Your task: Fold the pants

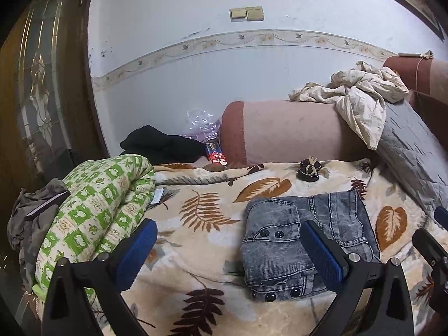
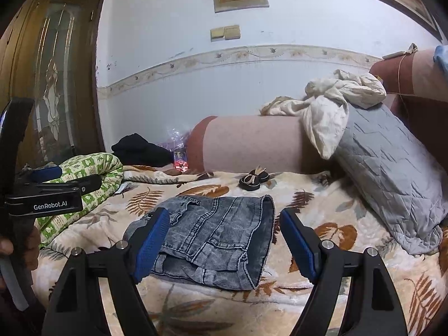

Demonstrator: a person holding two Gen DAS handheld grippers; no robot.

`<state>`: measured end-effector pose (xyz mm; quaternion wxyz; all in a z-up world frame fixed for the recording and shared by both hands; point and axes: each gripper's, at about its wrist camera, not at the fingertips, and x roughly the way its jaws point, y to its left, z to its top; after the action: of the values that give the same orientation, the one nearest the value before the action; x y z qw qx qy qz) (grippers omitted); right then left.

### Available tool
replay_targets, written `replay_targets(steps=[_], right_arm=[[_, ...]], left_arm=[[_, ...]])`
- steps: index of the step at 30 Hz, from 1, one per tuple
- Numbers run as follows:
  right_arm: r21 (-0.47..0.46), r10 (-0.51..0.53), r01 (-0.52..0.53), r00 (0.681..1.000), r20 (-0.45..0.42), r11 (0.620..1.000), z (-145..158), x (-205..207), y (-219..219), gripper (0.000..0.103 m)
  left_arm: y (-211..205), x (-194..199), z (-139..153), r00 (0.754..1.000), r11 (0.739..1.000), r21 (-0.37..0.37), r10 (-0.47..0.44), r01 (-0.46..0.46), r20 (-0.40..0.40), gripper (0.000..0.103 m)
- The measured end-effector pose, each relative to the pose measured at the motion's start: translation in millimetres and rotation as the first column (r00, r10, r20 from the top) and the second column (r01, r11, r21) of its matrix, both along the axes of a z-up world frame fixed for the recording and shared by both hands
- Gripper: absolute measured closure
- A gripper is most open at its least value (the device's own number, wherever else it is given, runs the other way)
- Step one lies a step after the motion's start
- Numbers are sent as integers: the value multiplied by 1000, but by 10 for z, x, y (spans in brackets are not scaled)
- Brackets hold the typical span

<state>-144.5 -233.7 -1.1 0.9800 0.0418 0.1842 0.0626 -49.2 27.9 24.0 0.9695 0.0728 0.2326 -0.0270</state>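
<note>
Mid-bed, on the leaf-print blanket [image 2: 322, 218], the grey denim pants [image 2: 215, 232] lie folded into a compact stack, apparently finished. Left gripper [image 1: 229, 252] and right gripper [image 2: 224, 240] hover with jaws wide, holding nothing.

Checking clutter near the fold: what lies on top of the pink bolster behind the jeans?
A crumpled cream cloth is heaped on the right end of the pink bolster and hangs down its front, onto the grey quilted pillow. What it covers cannot be seen.
</note>
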Motion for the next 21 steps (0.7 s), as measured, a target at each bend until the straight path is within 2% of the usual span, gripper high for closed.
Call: replay_targets(steps=[21], right_arm=[[-14,10,-10,1000,2,1000,1,-1,26,21]], left_arm=[[21,11,-35,1000,1000,11,8,-8,-5,0]])
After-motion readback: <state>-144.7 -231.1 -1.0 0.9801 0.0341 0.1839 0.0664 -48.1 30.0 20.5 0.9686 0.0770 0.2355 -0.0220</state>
